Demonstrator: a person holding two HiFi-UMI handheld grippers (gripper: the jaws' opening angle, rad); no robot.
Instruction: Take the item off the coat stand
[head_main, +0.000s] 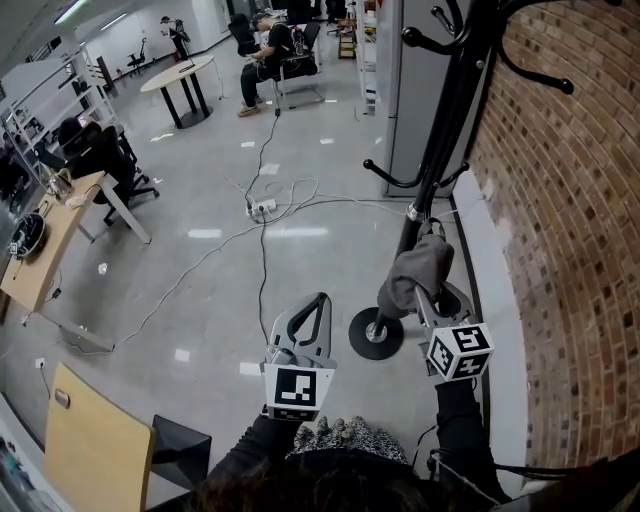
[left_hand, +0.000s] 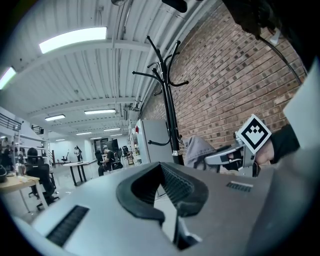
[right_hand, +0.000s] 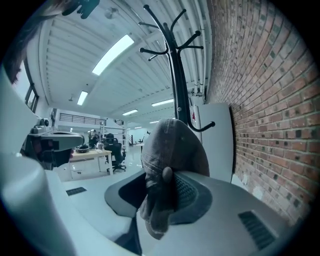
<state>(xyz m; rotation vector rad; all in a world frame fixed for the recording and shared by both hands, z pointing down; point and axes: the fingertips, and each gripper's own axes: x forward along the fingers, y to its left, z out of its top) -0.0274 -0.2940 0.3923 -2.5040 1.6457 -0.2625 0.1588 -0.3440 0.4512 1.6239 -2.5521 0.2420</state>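
Glossy grey floor (head_main: 330, 170), coat stand base (head_main: 375, 336), power strip (head_main: 263, 208), trailing cables (head_main: 262, 268)

Cap (right_hand: 172, 150): grey cloth, matt, faded; stitched seams seen along folded edge.
Stand (head_main: 440, 150): black, smooth, slight sheen; metal by look.
Wall (head_main: 570, 250): red-brown brick, rough, matt; pale mortar joints.
Floor (head_main: 230, 270): grey, smooth, glossy; lamp reflections carried.
Left gripper (head_main: 321, 298), right gripper (head_main: 430, 298): grey shells, smooth, matt; plastic by look.
Pads (right_hand: 189, 192): black, finely ribbed, matt.
Desk (head_main: 40, 265): pale wood-look top, dull finish.
Cabinet (head_main: 410, 100): grey, smooth, low sheen.
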